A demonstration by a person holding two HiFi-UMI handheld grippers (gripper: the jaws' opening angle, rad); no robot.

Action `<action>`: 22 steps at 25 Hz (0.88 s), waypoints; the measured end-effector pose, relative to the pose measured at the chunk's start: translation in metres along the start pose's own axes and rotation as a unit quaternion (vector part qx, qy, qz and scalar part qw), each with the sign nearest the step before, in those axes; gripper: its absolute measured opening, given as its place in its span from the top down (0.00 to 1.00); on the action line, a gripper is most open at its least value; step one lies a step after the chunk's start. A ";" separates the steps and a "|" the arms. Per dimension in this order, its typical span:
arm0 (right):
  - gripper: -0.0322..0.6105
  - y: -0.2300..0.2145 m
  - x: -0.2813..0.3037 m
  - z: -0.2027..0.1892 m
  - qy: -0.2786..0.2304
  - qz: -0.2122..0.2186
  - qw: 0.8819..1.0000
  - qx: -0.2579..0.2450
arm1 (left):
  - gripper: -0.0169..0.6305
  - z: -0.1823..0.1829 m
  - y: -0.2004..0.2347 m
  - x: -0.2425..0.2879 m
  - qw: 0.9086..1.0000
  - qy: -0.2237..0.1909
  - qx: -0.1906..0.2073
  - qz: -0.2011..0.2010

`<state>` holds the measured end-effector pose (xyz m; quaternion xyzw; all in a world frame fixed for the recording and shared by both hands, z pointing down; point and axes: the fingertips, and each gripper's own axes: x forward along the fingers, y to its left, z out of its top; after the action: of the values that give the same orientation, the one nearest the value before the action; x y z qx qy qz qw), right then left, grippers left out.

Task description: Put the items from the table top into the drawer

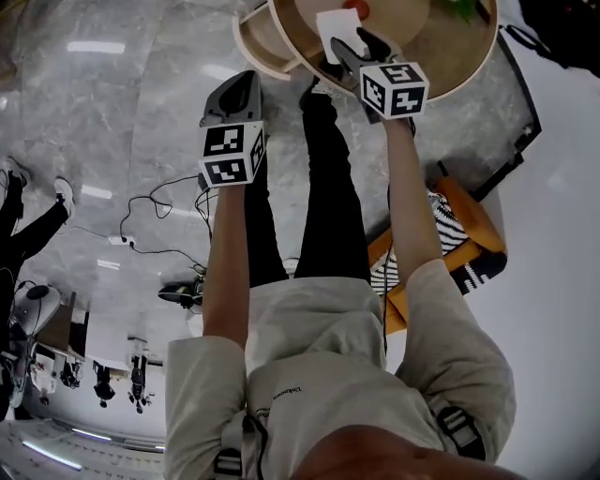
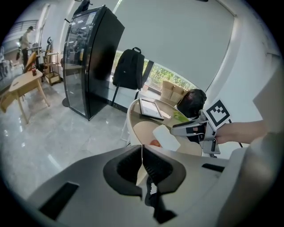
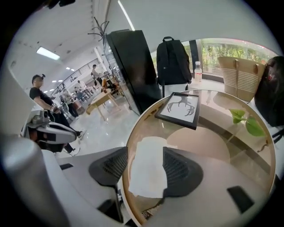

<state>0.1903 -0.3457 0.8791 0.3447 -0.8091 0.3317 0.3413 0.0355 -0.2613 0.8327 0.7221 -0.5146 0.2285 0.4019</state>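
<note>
1. Closest to the head camera, the person's two forearms reach forward and down, and each hand holds a gripper.
2. Over the grey floor point(image 1: 141, 94) beside the table, the left gripper point(image 2: 142, 159) has its jaws closed together with nothing between them.
3. A little farther on, the right gripper point(image 3: 143, 166) has its jaws standing apart. The white sheet point(image 1: 336, 22), which looks like paper or tissue, lies in the gap between them. The pads do not seem to press on it.
4. The sheet is over the near rim of the round glass-topped table point(image 3: 127, 150).
5. To the left of the right gripper, a pale curved drawer point(image 1: 258, 42) stands open from under the rim. The sheet is beside it, not above it.
6. An orange-red item point(image 2: 155, 143) sits near the sheet. I cannot tell whether it rests on the glass or under it.
7. Farther back on the table are a framed antler picture point(image 3: 182, 108) and a green leaf point(image 3: 248, 124).
8. The likely risk is that the light sheet, loose between the open jaws, slides out or drifts. It could then land on the tabletop or the floor instead of in the drawer. The closed left gripper is too far off to catch it.
</note>
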 end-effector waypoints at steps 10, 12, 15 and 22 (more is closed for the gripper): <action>0.38 -0.021 0.062 -0.041 0.035 -0.037 0.998 0.045 | 0.94 -0.035 0.033 0.018 1.000 0.006 -0.002 0.012; 0.38 -0.018 0.066 -0.043 0.027 -0.036 0.998 0.047 | 0.94 -0.043 0.033 0.016 1.000 0.012 0.004 0.008; 0.38 -0.011 0.067 -0.045 0.013 -0.052 0.998 0.045 | 0.94 -0.056 0.035 0.012 1.000 0.017 0.005 0.005; 0.58 0.022 0.077 -0.060 0.041 -0.076 0.996 -0.013 | 0.94 -0.069 0.045 0.003 1.000 0.018 0.003 -0.005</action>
<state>0.1518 -0.3131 0.9653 0.3867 -0.7700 0.3083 0.4031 0.0007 -0.2131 0.8904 0.7215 -0.5031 0.2413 0.4100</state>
